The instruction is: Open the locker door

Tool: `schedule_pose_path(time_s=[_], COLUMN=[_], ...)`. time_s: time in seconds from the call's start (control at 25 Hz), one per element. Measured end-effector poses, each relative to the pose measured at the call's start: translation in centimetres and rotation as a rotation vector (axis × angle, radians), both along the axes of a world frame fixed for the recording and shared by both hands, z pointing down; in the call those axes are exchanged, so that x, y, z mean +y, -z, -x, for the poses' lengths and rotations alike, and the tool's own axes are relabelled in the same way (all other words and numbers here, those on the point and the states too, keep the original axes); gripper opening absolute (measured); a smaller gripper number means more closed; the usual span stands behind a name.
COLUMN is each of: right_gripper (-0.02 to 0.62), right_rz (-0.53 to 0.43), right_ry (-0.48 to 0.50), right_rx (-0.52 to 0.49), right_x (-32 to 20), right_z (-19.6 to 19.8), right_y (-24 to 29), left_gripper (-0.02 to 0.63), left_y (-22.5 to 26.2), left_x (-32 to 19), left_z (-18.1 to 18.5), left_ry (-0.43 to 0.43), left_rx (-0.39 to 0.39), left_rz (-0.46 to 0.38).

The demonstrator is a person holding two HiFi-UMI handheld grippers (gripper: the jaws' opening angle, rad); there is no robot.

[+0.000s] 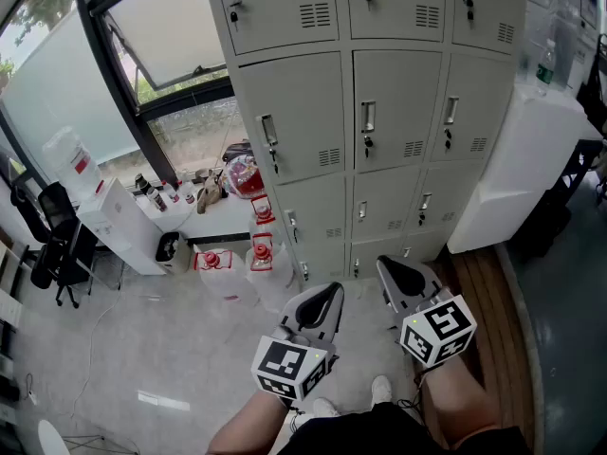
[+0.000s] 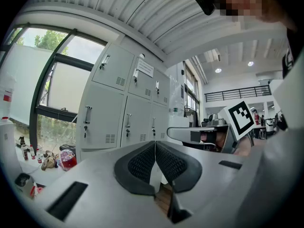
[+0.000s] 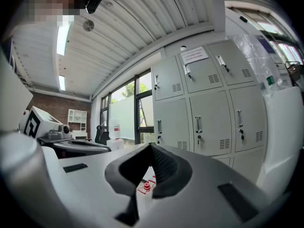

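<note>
Pale grey lockers fill the wall ahead, next to a tall window, with clear jugs marked in red on the floor by the bank's left end. Every door I can see lies flat shut, keys hanging below the upright handles, so no door has been opened yet.

The person stands back from the bank with both tools held low in front of the body. The left gripper has its jaws pressed together on nothing, and the right gripper is the same, pads meeting with no thing between them. Neither touches a door.

I would call this the approach. Which door is meant I cannot tell; the middle-row door straight ahead, with its handle, looks likeliest. Next, as I judge it, one gripper needs to rise and reach forward, part its jaws to take the handle — or hook behind it — and pull the door outward. Whether the key must be turned first I cannot say.
</note>
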State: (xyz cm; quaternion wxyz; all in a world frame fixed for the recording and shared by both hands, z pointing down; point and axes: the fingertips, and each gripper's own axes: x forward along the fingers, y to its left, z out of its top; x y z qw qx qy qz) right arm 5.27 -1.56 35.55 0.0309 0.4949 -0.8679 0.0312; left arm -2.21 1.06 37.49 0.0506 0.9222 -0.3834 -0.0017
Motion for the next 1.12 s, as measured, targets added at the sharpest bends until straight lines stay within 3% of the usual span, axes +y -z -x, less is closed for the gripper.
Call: schedule_pose_path(time_s=[1.12], right_gripper=[0.054], right_rz=[-0.005], right_ry=[-0.013], right_rx=[-0.006], right_x=[-0.7], right_z=[6.7], right_y=[-1.3], left_gripper=[0.017], left_y=[-1.4], left_x=[-0.5], left_z=[6.3], left_ry=[-0.015], left_rx=[0.004], left_rz=[0.006])
